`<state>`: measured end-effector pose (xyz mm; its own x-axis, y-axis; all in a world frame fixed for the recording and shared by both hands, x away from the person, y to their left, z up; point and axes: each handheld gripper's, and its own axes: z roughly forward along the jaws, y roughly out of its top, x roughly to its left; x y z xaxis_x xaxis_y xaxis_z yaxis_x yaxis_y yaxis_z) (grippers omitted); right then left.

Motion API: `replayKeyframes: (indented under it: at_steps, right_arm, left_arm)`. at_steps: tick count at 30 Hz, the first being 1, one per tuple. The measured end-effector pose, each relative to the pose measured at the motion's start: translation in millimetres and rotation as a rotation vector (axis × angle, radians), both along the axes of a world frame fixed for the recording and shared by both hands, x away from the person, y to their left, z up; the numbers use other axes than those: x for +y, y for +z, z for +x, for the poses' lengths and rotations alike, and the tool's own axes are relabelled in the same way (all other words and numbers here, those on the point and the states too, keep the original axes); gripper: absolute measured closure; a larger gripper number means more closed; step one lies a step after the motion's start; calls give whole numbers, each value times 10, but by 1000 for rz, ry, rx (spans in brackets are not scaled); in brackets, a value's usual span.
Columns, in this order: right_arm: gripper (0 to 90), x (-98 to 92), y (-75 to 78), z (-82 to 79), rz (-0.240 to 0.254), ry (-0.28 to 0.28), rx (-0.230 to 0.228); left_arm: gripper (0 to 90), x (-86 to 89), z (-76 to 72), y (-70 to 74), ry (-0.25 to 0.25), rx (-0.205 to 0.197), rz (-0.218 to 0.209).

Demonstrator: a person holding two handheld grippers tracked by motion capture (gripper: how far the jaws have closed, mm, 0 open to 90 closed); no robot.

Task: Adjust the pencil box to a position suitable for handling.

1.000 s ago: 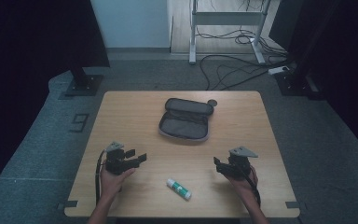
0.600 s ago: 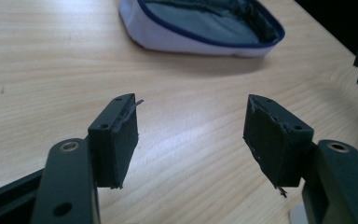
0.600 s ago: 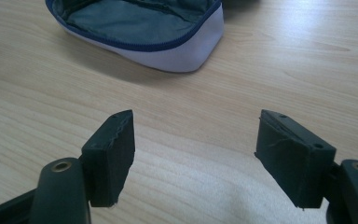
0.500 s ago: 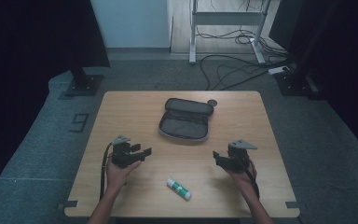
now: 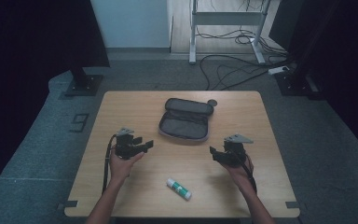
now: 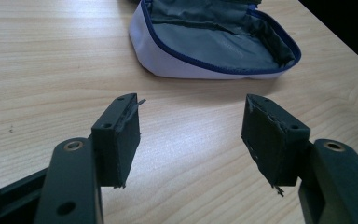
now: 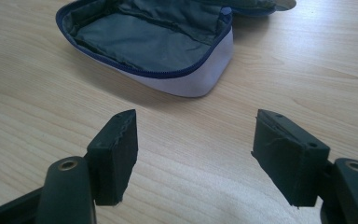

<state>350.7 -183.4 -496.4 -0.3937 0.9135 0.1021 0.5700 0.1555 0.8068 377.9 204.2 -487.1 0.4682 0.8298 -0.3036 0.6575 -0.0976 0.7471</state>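
The left gripper (image 5: 145, 143) hovered over the table (image 5: 270, 186), jaws apart with nothing between them; they had just been closing a little. In the left gripper view its pads (image 6: 121, 140) framed bare wood, with the open pouch (image 6: 214, 42) just ahead. The right gripper (image 5: 214, 153) was likewise apart and empty, its jaws having narrowed slightly too, and pointed toward the pouch (image 7: 149, 42) from the other side. In the high view the pouch (image 5: 185, 120) lay unzipped near the table's middle, lid flap folded back, grey lining showing, between the two grippers and a little beyond them. Neither gripper touched it. A glue stick (image 5: 179, 188) lay on its side near the front edge, between the person's forearms and well apart from the pouch. A small dark round thing (image 5: 212, 102) sat just beside the pouch's far right corner.
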Motion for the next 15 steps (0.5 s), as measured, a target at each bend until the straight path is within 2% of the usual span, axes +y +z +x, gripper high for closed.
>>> replayKeyframes:
  at_steps: [9,15]
  right_arm:
    - [308,89,6,101,-7,8,8]
    - [317,145,-3,164,-3,9,19]
  left_arm:
    - [375,-42,82,10,1,-7,12]
    - [378,-93,155,1,0,2,11]
